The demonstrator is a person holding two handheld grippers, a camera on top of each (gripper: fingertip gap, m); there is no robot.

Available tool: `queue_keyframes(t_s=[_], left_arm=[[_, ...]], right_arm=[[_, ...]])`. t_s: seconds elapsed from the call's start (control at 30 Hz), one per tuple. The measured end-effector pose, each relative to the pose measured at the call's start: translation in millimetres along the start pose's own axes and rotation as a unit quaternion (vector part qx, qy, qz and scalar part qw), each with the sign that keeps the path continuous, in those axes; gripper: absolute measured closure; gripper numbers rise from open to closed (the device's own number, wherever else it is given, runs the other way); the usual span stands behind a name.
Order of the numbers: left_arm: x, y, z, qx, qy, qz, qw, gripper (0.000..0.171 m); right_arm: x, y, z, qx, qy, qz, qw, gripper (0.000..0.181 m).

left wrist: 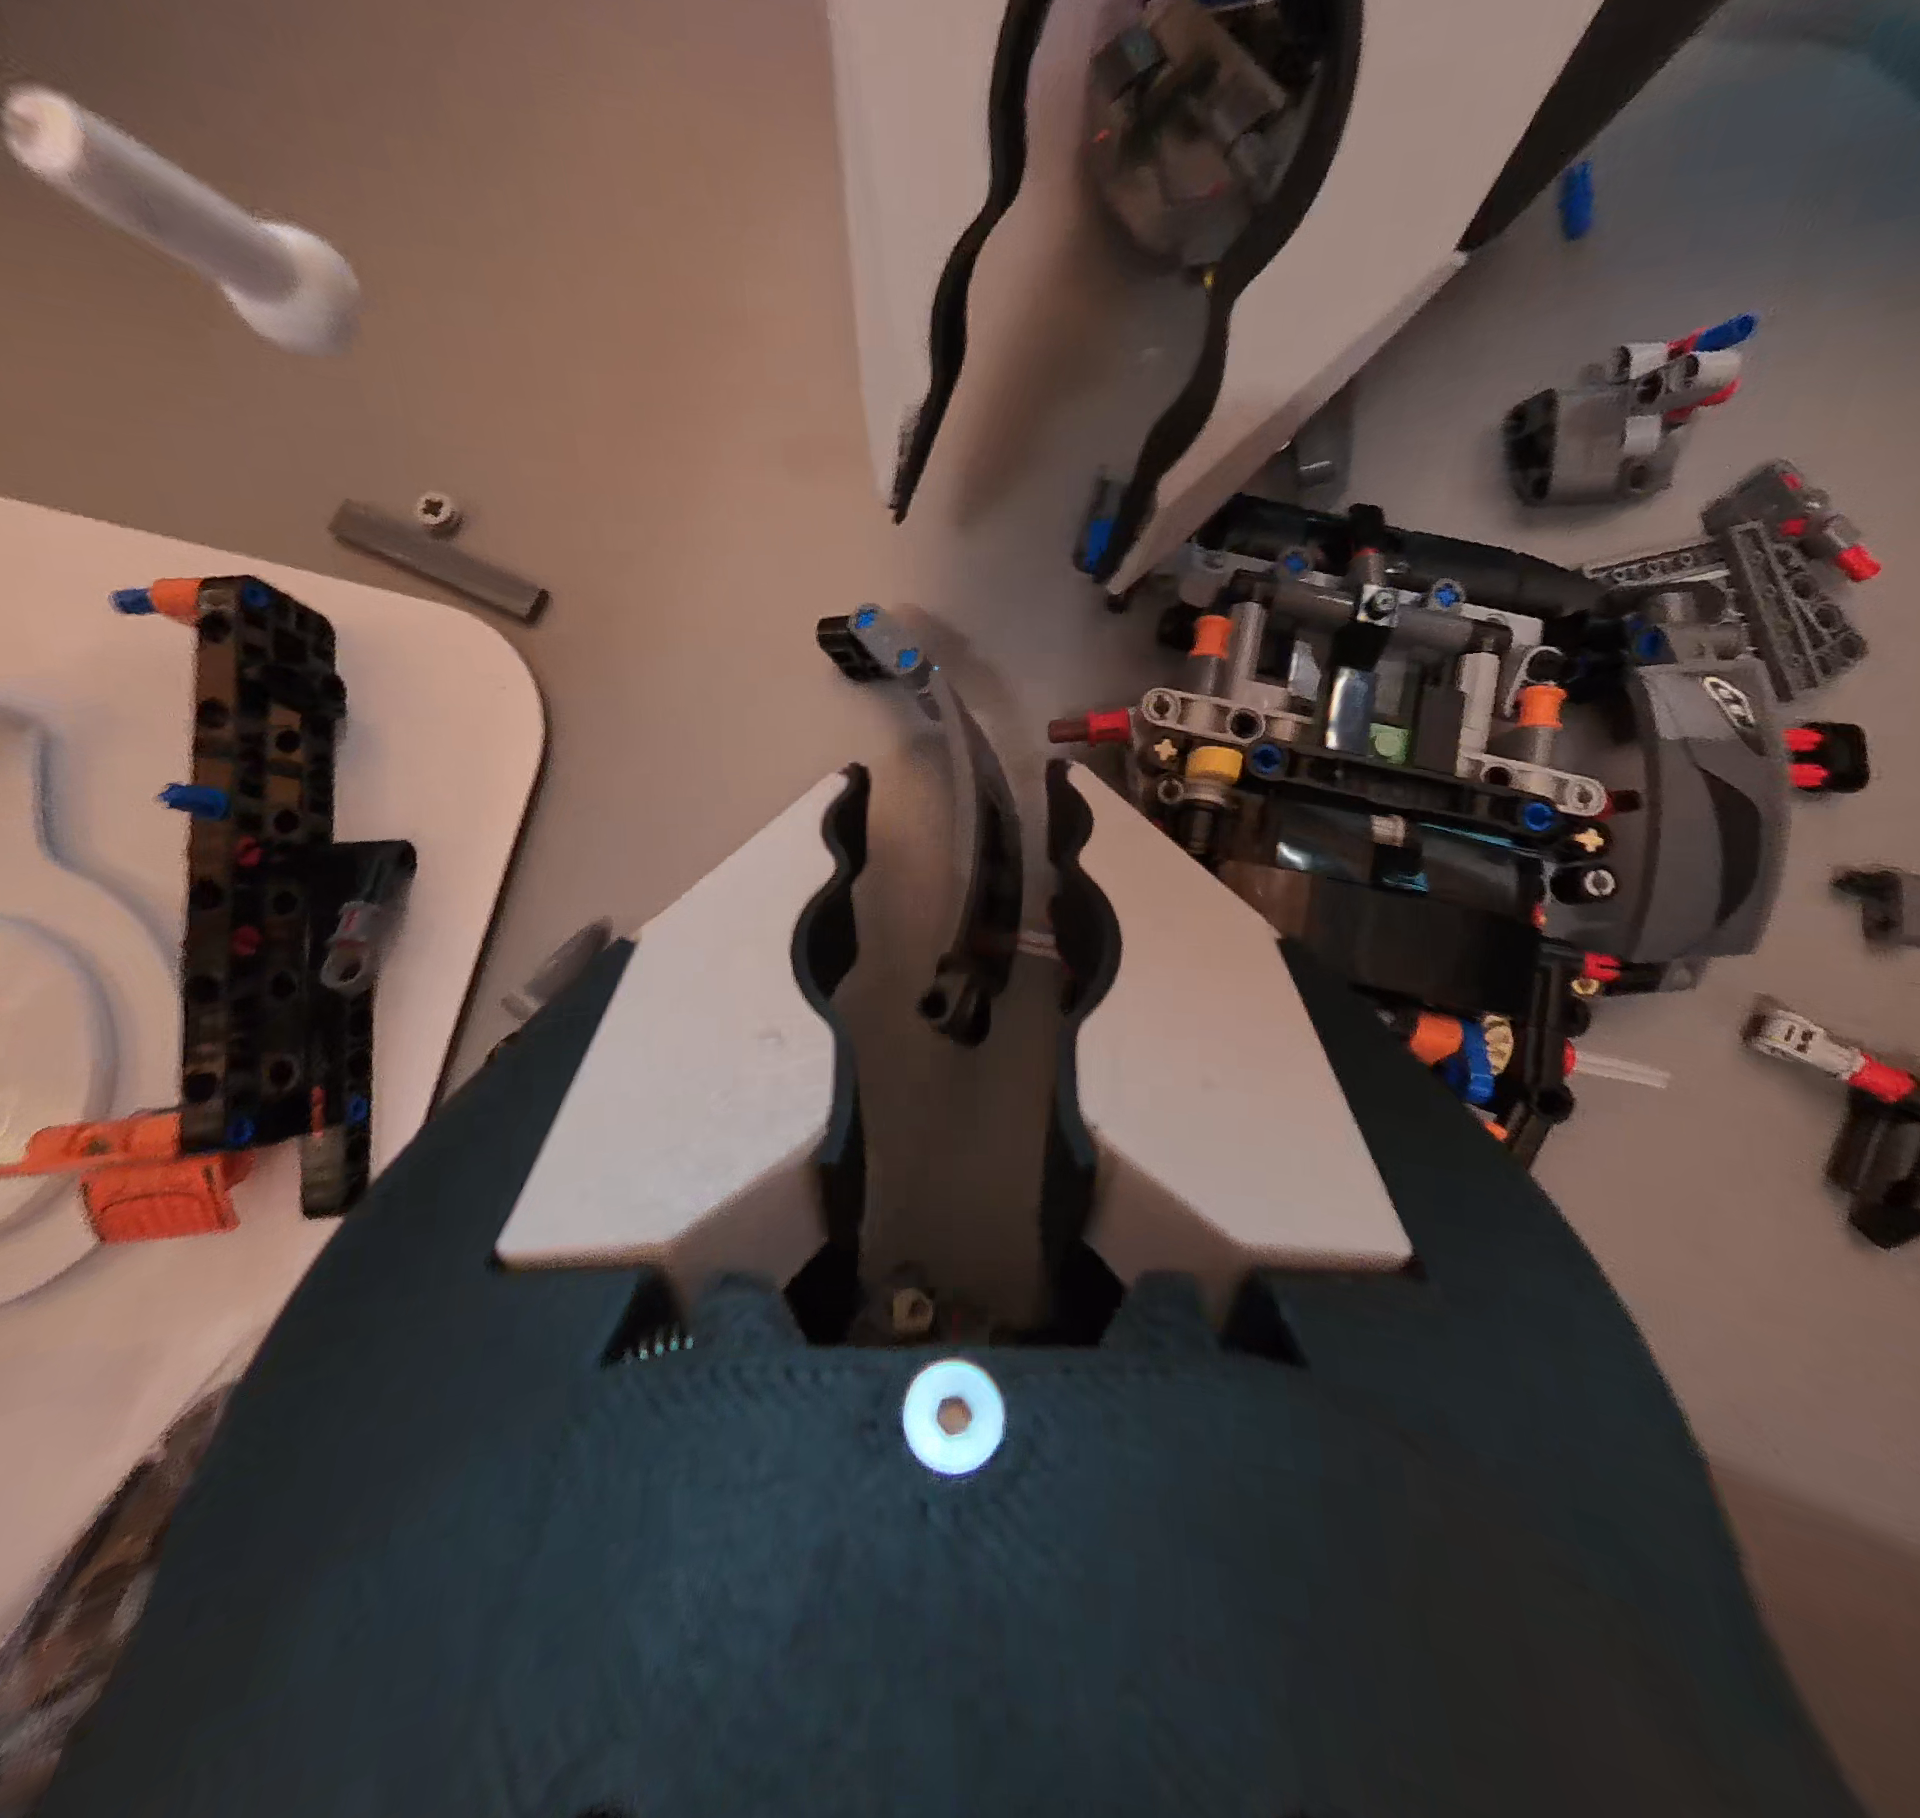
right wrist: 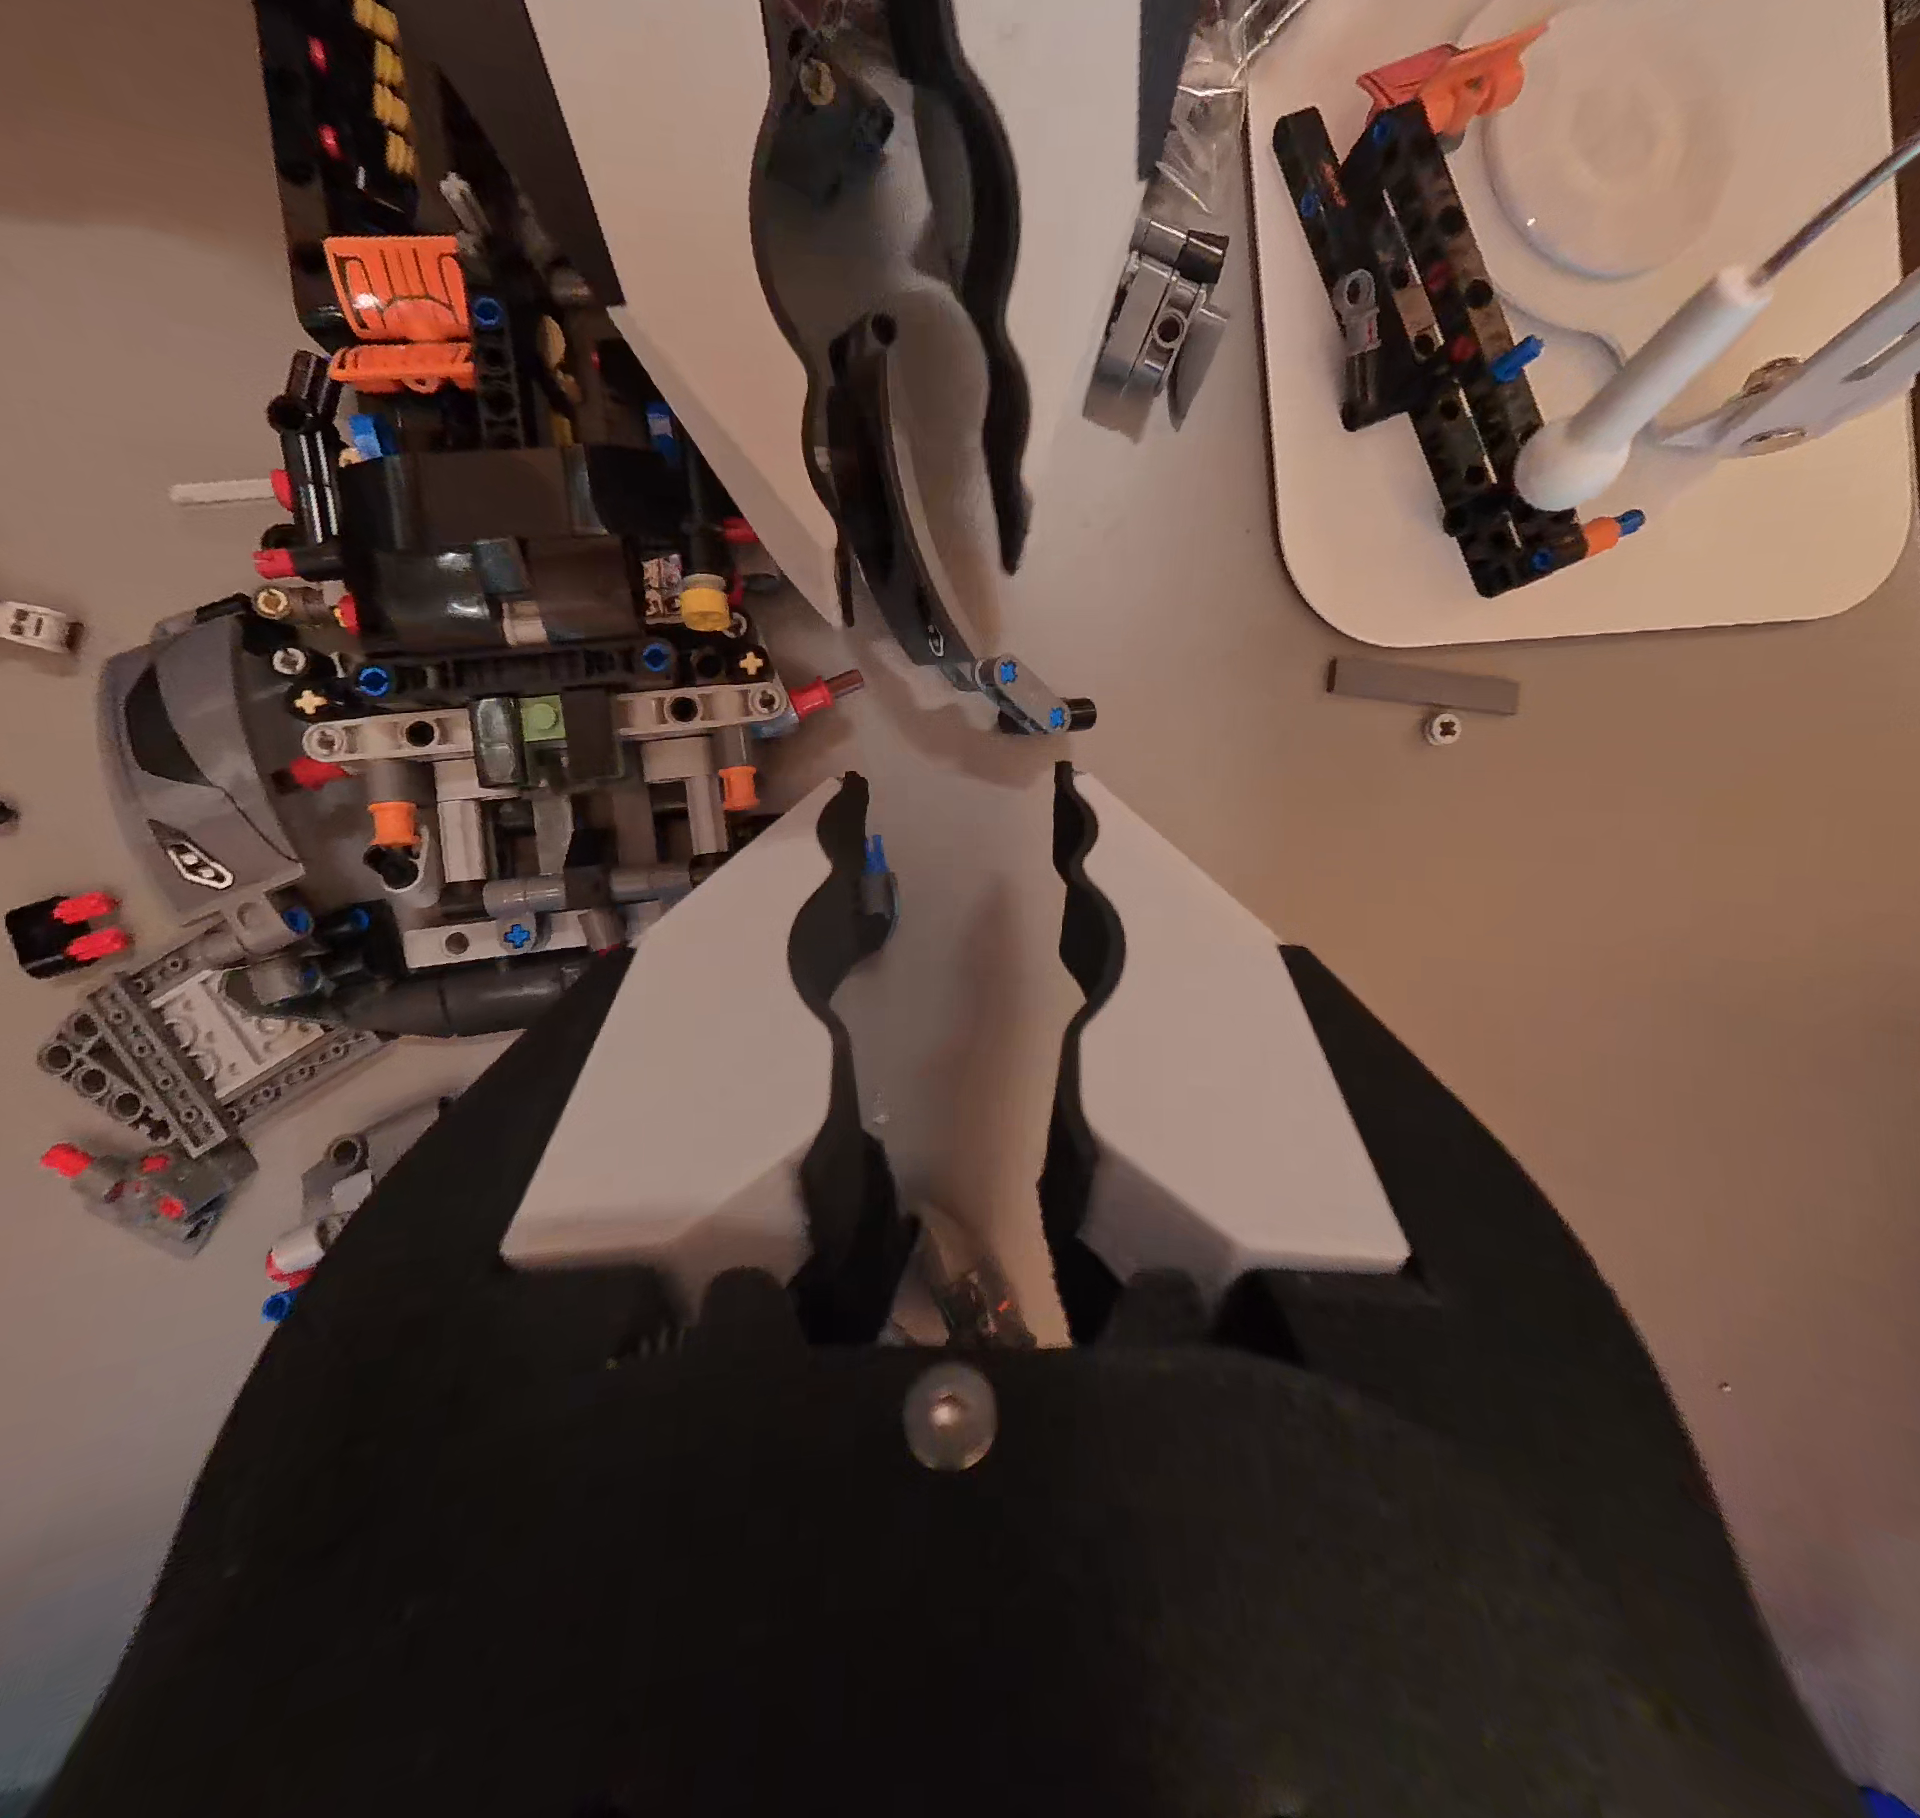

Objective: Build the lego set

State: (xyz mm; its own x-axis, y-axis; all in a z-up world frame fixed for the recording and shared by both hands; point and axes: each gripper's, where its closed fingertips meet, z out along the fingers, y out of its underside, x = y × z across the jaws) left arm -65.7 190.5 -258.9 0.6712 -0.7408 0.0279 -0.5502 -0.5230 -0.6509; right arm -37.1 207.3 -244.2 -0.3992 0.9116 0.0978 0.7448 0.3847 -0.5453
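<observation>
Beige worktop carries loose Lego parts and the half-built car, right of the left gripper. Its jaws stand fairly wide around a curved black panel, though any contact is unclear. The right gripper is parted, a small blue-pinned piece against its left jaw. Likely step: mating the two, which needs careful alignment.

bench: plain beige top | white board: rounded corners, lying flat on the bench at far right in the right wrist view | white stand: slim pole with a rounded foot, resting on that board | clear plastic bag: crinkled, just left of the board
</observation>
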Motion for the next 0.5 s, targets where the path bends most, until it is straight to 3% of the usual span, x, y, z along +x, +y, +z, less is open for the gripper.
queue_keyframes(t_s=[0.2,0.4,0.5], left_arm=[[3,-5,-19,0.009,-0.002,-0.008,1.000,0.132],[32,3,-24,-0.013,0.064,-0.007,0.998,0.138],[38,4,-25,-0.011,0.086,-0.012,0.996,0.140]], right_arm=[[-32,-11,-11,0.022,-0.082,-0.008,0.996,0.156],[-42,-33,3,0.042,-0.081,-0.015,0.996,0.158],[-48,-33,15,0.039,-0.102,-0.010,0.994,0.172]])
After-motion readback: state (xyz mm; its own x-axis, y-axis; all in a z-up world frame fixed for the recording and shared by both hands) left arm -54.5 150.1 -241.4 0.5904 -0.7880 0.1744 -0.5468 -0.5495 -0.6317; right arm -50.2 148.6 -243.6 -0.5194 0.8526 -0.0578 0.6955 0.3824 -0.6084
